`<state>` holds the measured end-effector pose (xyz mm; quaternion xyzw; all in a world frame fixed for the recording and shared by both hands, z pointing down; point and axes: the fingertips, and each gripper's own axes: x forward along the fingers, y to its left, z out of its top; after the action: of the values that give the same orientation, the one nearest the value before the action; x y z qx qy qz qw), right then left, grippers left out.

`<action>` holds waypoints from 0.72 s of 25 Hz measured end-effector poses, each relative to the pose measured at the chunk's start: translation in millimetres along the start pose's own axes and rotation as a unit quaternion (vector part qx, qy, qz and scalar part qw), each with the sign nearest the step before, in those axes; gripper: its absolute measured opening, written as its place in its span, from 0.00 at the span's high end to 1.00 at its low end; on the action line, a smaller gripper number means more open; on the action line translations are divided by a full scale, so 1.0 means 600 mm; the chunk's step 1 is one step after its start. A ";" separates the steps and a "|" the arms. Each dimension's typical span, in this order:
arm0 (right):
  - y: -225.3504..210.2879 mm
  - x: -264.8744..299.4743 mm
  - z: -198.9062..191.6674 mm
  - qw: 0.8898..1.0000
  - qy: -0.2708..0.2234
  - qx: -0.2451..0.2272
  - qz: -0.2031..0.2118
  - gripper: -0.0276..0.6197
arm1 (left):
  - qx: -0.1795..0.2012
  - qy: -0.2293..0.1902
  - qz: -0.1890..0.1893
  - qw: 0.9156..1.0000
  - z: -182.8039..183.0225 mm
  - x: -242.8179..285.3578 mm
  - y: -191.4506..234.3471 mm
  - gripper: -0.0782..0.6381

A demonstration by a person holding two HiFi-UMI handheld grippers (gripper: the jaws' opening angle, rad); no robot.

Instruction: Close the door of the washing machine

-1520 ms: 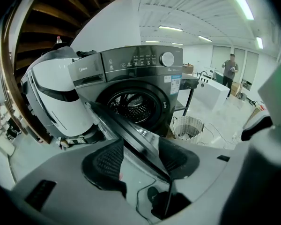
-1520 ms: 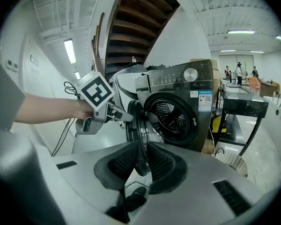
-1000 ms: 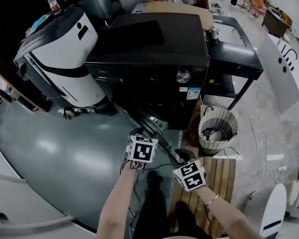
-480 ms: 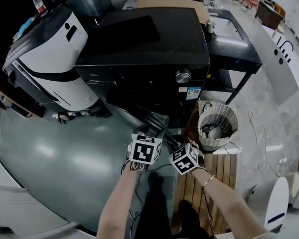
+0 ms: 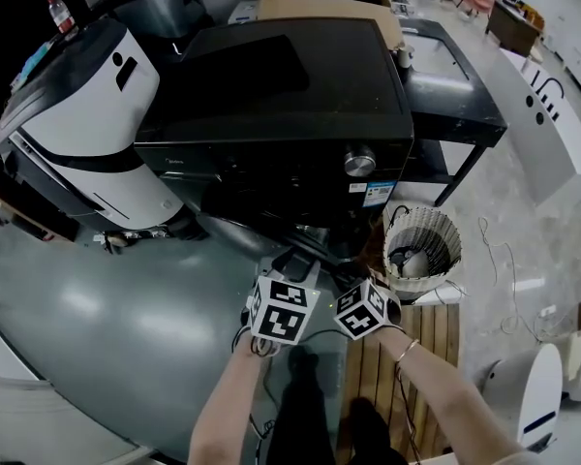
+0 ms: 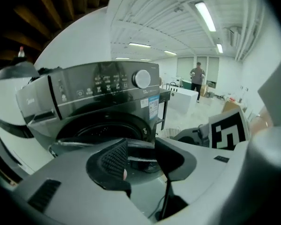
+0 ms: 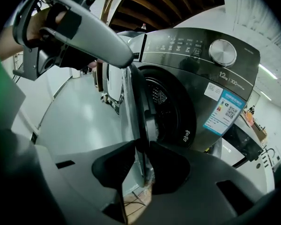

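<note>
The black front-loading washing machine (image 5: 290, 95) stands with its round door (image 5: 289, 243) swung out toward me. In the right gripper view the door (image 7: 133, 102) runs edge-on between the fingers of my right gripper (image 7: 139, 149). Its jaws are closing and both tips touch the rim. My left gripper (image 6: 140, 156) is at the same door from the outer side, jaws closing. The door's rim (image 6: 138, 150) lies across the gap and the pads stand off it. In the head view the left gripper (image 5: 292, 264) and right gripper (image 5: 347, 281) sit side by side at the door's free edge.
A wicker basket (image 5: 421, 248) stands right of the machine, beside a wooden slat platform (image 5: 407, 356) under me. A white and black unit (image 5: 87, 114) stands to the left, a dark table (image 5: 455, 85) to the right. A person (image 6: 196, 74) stands far off in the hall.
Both grippers have moved in toward the machine. The right one swung left and down to the door's edge beside the left one, and now straddles the rim.
</note>
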<state>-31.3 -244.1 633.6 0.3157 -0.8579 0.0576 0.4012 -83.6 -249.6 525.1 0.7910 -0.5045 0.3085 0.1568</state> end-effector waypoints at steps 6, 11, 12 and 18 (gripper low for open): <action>-0.035 0.019 0.005 1.000 -0.002 0.007 -0.010 0.78 | 0.217 0.039 0.022 0.975 -0.005 0.008 0.034 0.61; -0.068 0.031 0.013 1.000 -0.011 0.005 -0.013 0.77 | 0.358 0.072 0.047 0.930 0.001 0.038 0.067 0.61; -0.075 0.034 0.014 1.000 -0.012 0.007 -0.013 0.77 | 0.373 0.076 0.049 0.924 0.005 0.046 0.071 0.61; -0.117 0.054 0.020 1.000 -0.020 0.015 -0.018 0.76 | 0.404 0.083 0.056 0.909 0.026 0.096 0.088 0.61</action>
<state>-13.4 -319.8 638.2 0.3376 -0.8593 0.0566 0.3799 -108.4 -322.5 547.1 0.7288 -0.3654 0.5586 -0.1525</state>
